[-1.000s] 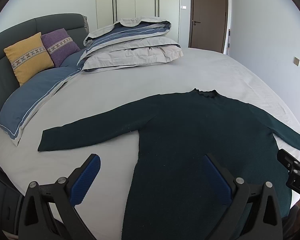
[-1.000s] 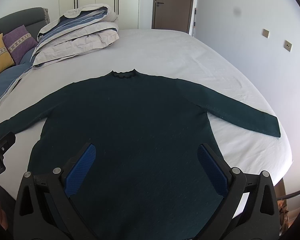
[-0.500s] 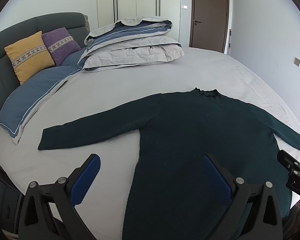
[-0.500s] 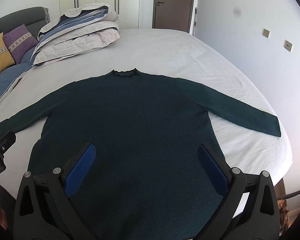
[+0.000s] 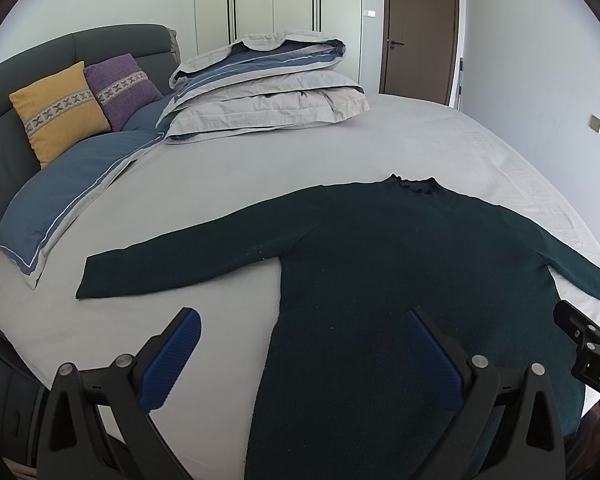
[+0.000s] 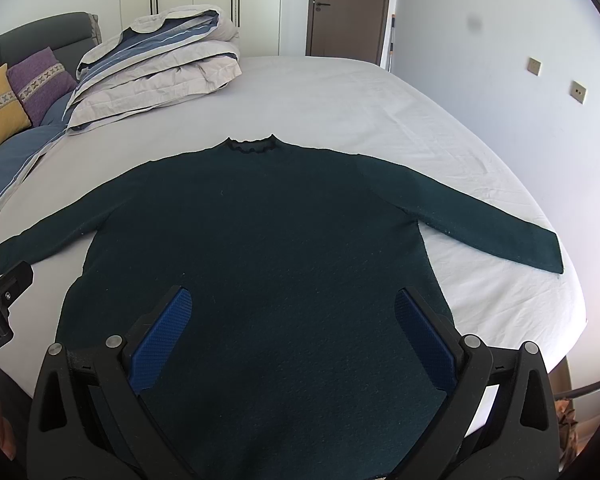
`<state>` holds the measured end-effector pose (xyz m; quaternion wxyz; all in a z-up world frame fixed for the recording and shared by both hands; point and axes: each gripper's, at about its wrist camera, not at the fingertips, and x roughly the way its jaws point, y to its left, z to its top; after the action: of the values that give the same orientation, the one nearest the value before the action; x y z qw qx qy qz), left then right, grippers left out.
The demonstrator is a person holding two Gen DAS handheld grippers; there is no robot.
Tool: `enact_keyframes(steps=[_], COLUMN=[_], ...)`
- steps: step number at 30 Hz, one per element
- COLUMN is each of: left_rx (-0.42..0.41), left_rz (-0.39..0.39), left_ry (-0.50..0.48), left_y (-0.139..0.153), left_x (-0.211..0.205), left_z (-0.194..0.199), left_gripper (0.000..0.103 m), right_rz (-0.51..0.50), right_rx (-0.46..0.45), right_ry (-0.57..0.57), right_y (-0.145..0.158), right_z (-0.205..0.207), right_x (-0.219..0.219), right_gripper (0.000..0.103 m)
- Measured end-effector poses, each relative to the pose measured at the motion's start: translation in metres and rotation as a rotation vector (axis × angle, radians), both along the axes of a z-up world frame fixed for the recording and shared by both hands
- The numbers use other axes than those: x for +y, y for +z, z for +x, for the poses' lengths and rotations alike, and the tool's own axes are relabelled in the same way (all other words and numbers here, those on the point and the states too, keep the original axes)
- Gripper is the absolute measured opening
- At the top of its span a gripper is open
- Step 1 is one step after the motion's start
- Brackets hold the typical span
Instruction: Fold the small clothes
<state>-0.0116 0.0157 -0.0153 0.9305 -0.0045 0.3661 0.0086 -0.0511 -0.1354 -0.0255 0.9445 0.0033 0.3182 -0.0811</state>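
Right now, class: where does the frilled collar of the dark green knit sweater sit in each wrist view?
Left wrist: frilled collar right of centre, upper middle.
Right wrist: collar left of centre, upper part.
Shared landmark: folded grey-and-blue duvet behind it.

A dark green long-sleeved sweater (image 6: 260, 248) lies flat and unfolded on the bed (image 6: 340, 96), its frilled neck pointing toward the far edge and its hem at the near edge. Both sleeves are spread straight out sideways, the right cuff close to the bed's right edge.
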Motion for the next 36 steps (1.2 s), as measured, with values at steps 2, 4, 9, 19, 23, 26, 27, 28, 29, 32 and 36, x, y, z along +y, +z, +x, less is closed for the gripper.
enact_keyframes(steps=[2,4,9,19,23,26,27,28,29,32,36], left_rx=[0.001,0.001,0.000,0.003,0.004,0.004,0.005,0.005,0.005,0.009,0.014], left_rz=[0.000,0.000,0.000,0.000,0.000,0.000,-0.001,-0.002,-0.002,-0.005,-0.005], left_ry=[0.001,0.000,0.002,0.002,0.002,0.001,0.000,-0.001,-0.002,-0.002,0.001], left_y=[0.001,-0.001,-0.002,-0.005,-0.003,-0.006,-0.007,-0.008,-0.009,-0.013,-0.006], left_x=[-0.002,0.001,0.002,0.002,0.000,0.002,0.002,0.003,0.004,0.007,0.000], left_z=[0.001,-0.001,-0.001,-0.001,0.001,-0.001,-0.001,-0.002,-0.003,-0.005,0.002], left_gripper=[0.103,0.103,0.103,0.103,0.103,0.103,0.103,0.103,0.103,0.103,0.103], right_rz=[-0.001,-0.001,-0.001,-0.001,-0.001,-0.001,0.000,-0.001,-0.001,-0.002,-0.001], right_rx=[0.001,0.002,0.003,0.005,0.006,0.007,0.007,0.008,0.009,0.013,0.016], right_ry=[0.001,0.002,0.002,0.004,0.004,0.004,0.004,0.005,0.005,0.008,0.008], right_y=[-0.001,-0.002,-0.002,-0.004,-0.004,-0.004,-0.004,-0.004,-0.005,-0.006,-0.006], right_z=[0.000,-0.001,-0.001,-0.001,-0.001,0.000,0.000,0.001,0.000,0.000,0.001], right_x=[0.002,0.003,0.003,0.004,0.004,0.004,0.003,0.003,0.004,0.004,0.003], right_gripper=[0.103,0.103,0.103,0.103,0.103,0.103,0.103,0.103,0.103,0.103,0.103])
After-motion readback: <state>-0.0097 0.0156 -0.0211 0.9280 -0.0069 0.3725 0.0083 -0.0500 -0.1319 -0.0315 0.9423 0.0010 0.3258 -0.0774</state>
